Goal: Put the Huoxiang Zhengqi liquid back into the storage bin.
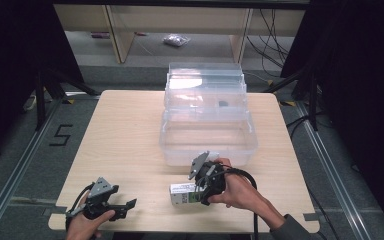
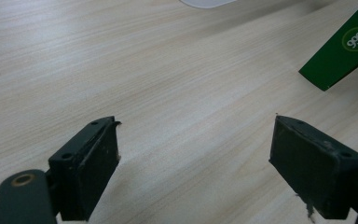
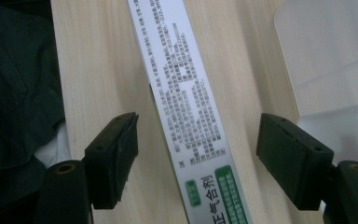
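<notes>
At table's near-left corner: my left gripper point(image 1: 125, 204) low over bare wooden table point(image 1: 125, 135), jaws spread, nothing between. Centre-right, near edge: green-and-white medicine carton point(image 1: 184, 194) flat on table, just before clear plastic storage box point(image 1: 207, 131). My right gripper point(image 3: 196, 154) over carton, jaws wide, straddling it, not yet touching. Judgement: carton light, thin-walled, crushable, glossy; grip across narrow width, mid-length, light squeeze.
</notes>
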Demonstrator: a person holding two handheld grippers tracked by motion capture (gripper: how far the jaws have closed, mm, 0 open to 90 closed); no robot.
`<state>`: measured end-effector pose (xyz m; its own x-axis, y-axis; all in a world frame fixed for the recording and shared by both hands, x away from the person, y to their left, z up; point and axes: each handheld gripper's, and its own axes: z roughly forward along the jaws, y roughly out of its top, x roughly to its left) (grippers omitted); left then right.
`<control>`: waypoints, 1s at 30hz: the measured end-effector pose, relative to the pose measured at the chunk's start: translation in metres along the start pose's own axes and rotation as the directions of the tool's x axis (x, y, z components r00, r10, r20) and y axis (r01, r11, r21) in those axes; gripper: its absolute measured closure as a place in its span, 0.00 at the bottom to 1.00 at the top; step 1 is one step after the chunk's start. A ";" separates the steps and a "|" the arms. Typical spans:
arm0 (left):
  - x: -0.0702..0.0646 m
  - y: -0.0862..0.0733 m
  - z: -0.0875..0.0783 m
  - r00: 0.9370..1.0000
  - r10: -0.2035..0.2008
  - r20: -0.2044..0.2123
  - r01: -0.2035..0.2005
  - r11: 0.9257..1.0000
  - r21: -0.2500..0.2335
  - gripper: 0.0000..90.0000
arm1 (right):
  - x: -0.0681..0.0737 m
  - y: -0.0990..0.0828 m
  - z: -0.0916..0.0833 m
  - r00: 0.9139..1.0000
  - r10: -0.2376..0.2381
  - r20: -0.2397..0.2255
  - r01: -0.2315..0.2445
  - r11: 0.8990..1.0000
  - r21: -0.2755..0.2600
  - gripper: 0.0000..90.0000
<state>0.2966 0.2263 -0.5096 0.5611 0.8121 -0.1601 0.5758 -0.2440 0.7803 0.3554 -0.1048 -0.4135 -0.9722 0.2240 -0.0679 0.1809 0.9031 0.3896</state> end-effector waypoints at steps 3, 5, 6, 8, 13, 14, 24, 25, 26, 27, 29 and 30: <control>0.000 0.000 0.000 1.000 0.004 0.001 -0.004 1.000 0.001 0.16 | 0.000 0.002 0.004 1.000 -0.006 -0.011 0.006 1.000 0.011 0.36; 0.000 0.000 0.000 1.000 0.007 0.000 -0.007 1.000 0.005 0.16 | 0.000 0.004 0.007 1.000 -0.018 -0.019 0.018 0.999 0.028 0.37; 0.000 0.000 0.000 1.000 0.000 0.001 0.000 1.000 -0.001 0.16 | 0.000 0.004 0.009 0.999 -0.031 -0.023 0.031 0.999 0.025 0.38; 0.000 0.000 0.000 1.000 0.003 -0.001 -0.003 1.000 0.001 0.16 | -0.002 0.005 0.015 0.999 -0.047 -0.024 0.048 0.998 0.044 0.40; 0.000 0.000 0.000 1.000 -0.002 0.001 0.002 1.000 -0.001 0.16 | -0.004 0.004 0.020 0.999 -0.034 -0.036 0.036 0.997 0.063 0.44; 0.000 0.000 0.000 1.000 -0.003 0.002 0.003 1.000 -0.002 0.16 | -0.004 0.004 0.020 0.999 -0.029 -0.023 0.031 0.996 0.089 0.45; 0.000 0.000 0.000 1.000 0.001 0.001 -0.001 1.000 0.001 0.16 | -0.008 0.009 0.029 0.996 -0.078 -0.053 0.086 0.984 0.155 0.55; 0.000 0.000 0.000 1.000 0.001 0.001 -0.001 1.000 0.001 0.16 | -0.008 0.009 0.029 0.996 -0.078 -0.053 0.086 0.984 0.155 0.55; 0.000 0.000 0.000 1.000 0.002 0.002 -0.002 1.000 0.002 0.16 | -0.007 0.010 0.029 0.996 -0.061 -0.063 0.070 0.985 0.155 0.56; 0.000 0.000 0.000 1.000 0.002 0.002 -0.002 1.000 0.002 0.16 | -0.009 0.010 0.030 0.994 -0.078 -0.075 0.088 0.985 0.151 0.58; 0.000 0.000 -0.001 1.000 -0.002 0.004 0.002 1.000 0.004 0.16 | -0.013 0.011 0.032 0.986 -0.145 -0.081 0.156 0.976 0.152 0.59; 0.000 0.000 -0.001 1.000 -0.002 0.004 0.002 1.000 0.004 0.16 | -0.013 0.011 0.032 0.986 -0.145 -0.081 0.156 0.976 0.152 0.59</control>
<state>0.2966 0.2269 -0.5093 0.5620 0.8108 -0.1638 0.5795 -0.2446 0.7774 0.3752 -0.0860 -0.4371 -0.9969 0.0605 -0.0494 0.0476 0.9720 0.2302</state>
